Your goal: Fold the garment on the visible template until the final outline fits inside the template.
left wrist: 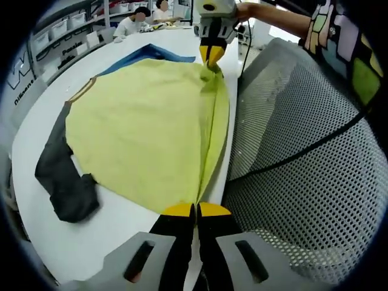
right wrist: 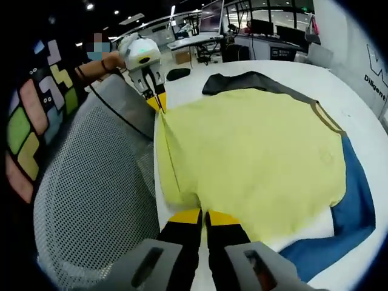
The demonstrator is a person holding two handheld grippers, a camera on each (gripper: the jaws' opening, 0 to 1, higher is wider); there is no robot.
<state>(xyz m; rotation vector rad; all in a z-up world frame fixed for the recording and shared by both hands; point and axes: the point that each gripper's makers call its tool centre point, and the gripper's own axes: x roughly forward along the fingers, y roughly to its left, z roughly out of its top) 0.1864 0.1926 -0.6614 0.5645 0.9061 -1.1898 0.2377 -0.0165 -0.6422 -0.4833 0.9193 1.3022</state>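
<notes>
garment (left wrist: 145, 130) yellow, spread on white bench (left wrist: 91, 242), hem at near edge | left claw (left wrist: 196, 210) pinched on hem corner | right claw (right wrist: 203, 216) pinched on other corner (dark sleeve (left wrist: 63, 182) one side, blue sleeve (right wrist: 351, 212) other) | mesh chair (left wrist: 303, 170) alongside

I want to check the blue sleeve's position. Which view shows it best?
The right gripper view: the blue sleeve runs nearly its whole length beside the yellow body. The left gripper view shows just a far strip of the sleeve past the yellow fabric.
</notes>
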